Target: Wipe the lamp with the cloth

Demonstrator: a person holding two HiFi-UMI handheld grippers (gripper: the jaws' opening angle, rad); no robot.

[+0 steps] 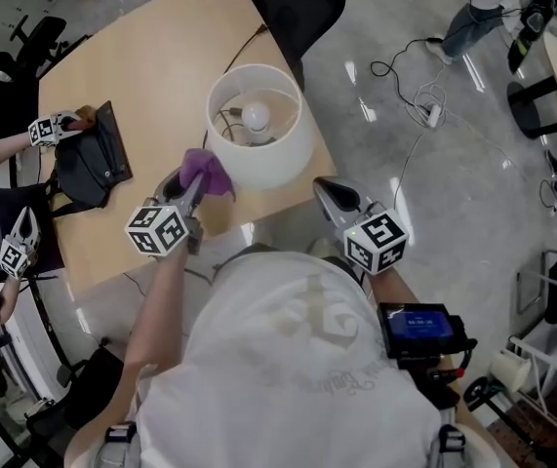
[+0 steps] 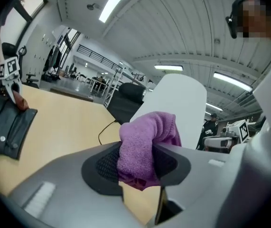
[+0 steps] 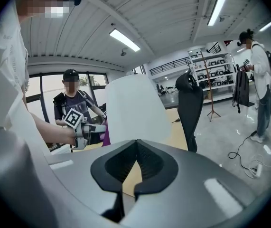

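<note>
A white lamp with a drum shade (image 1: 258, 130) stands near the front right corner of the wooden table (image 1: 141, 86); its bulb (image 1: 256, 117) shows from above. My left gripper (image 1: 192, 191) is shut on a bunched purple cloth (image 1: 206, 172), held against the shade's lower left side. In the left gripper view the cloth (image 2: 144, 148) fills the jaws with the shade (image 2: 182, 108) right behind it. My right gripper (image 1: 329, 197) hangs at the table's front edge, right of the lamp, shut and empty. In the right gripper view the shade (image 3: 133, 108) stands close ahead.
A black bag (image 1: 91, 159) lies at the table's left, where another person's grippers (image 1: 52, 129) work. A black office chair (image 1: 293, 3) stands behind the table. The lamp's cord (image 1: 244, 47) runs back across the table, and cables (image 1: 419, 96) lie on the floor to the right.
</note>
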